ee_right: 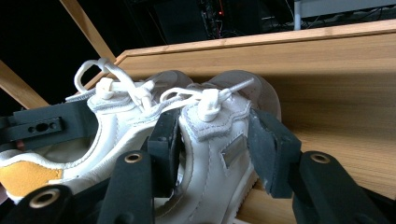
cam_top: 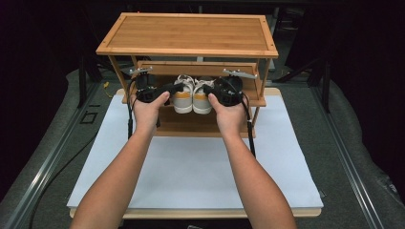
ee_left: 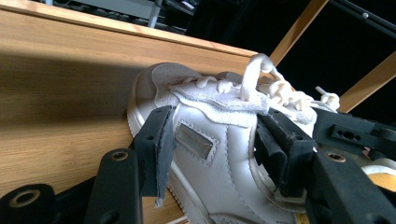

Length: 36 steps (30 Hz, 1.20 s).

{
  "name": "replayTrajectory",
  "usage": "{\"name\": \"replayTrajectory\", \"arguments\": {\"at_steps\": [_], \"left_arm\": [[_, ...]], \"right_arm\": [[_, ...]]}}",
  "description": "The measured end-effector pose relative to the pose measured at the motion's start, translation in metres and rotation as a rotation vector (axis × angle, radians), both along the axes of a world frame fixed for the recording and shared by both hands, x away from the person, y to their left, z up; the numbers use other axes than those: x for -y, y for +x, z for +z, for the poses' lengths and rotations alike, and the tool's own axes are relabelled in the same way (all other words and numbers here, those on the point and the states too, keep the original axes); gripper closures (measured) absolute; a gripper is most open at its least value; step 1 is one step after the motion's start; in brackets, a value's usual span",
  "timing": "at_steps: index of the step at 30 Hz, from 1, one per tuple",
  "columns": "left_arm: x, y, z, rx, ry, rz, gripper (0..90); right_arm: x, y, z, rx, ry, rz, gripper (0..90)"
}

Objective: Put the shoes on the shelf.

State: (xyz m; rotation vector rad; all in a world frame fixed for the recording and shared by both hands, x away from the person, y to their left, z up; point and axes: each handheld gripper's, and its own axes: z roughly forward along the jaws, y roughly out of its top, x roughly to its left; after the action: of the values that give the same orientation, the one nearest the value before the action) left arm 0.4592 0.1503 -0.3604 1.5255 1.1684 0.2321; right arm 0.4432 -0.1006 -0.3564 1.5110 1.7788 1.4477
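Forearms low in high view; left gripper (cam_top: 175,88) and right gripper (cam_top: 206,89), jaws released, straddle each white sneaker (cam_top: 183,95) (cam_top: 202,97) on bamboo rack's (cam_top: 188,34) middle shelf, side posts close, front edge open.

2 white shoes sit side by side, touching, in the middle of the high view, heels facing the near side. The left shoe (cam_top: 183,94) and the right shoe (cam_top: 202,95) each have an orange patch on the heel. Both stand upright on their soles. Their white laces are tied in loose knots on top. Each has a small grey tag on its side.
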Motion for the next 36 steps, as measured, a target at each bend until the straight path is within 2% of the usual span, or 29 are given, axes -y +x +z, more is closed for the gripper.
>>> {"name": "replayTrajectory", "arguments": {"at_steps": [2, 3, 4, 6, 7, 9, 16, 18, 29, 36], "left_arm": [[0.0, 0.0, 0.0, -0.001, -0.004, -0.001, 47.7], [0.0, 0.0, 0.0, 0.0, -0.003, -0.002, 47.7], [-0.001, 0.0, 0.001, -0.001, -0.003, -0.001, 47.7], [-0.001, 0.0, 0.002, 0.002, 0.002, -0.005, 47.6], [-0.001, 0.0, 0.003, 0.005, 0.001, -0.005, 47.1], [-0.001, -0.001, 0.006, 0.016, 0.007, -0.005, 45.8], [-0.001, -0.004, 0.012, 0.025, -0.003, -0.009, 46.2], [-0.001, -0.005, 0.013, 0.028, -0.005, -0.011, 46.3], [-0.007, -0.013, 0.019, 0.056, 0.017, 0.002, 47.4], [-0.011, -0.02, 0.025, 0.07, 0.028, -0.004, 50.0]], "right_arm": [[0.0, 0.001, 0.0, 0.002, 0.011, 0.007, 54.0], [0.001, 0.0, 0.001, -0.007, -0.002, 0.009, 53.6], [0.0, 0.001, 0.001, 0.007, -0.006, -0.005, 52.6], [0.0, 0.001, 0.001, 0.018, 0.01, 0.001, 51.1], [0.001, 0.0, 0.002, 0.006, 0.008, 0.009, 51.0], [0.0, 0.001, 0.001, 0.021, 0.018, 0.007, 51.0], [0.002, -0.001, 0.004, 0.021, 0.014, 0.014, 51.2], [0.001, -0.001, 0.005, 0.037, 0.012, 0.008, 51.4], [0.001, -0.008, 0.013, 0.049, 0.0, 0.018, 51.7], [0.002, -0.015, 0.02, 0.072, 0.015, 0.033, 51.8]]}}
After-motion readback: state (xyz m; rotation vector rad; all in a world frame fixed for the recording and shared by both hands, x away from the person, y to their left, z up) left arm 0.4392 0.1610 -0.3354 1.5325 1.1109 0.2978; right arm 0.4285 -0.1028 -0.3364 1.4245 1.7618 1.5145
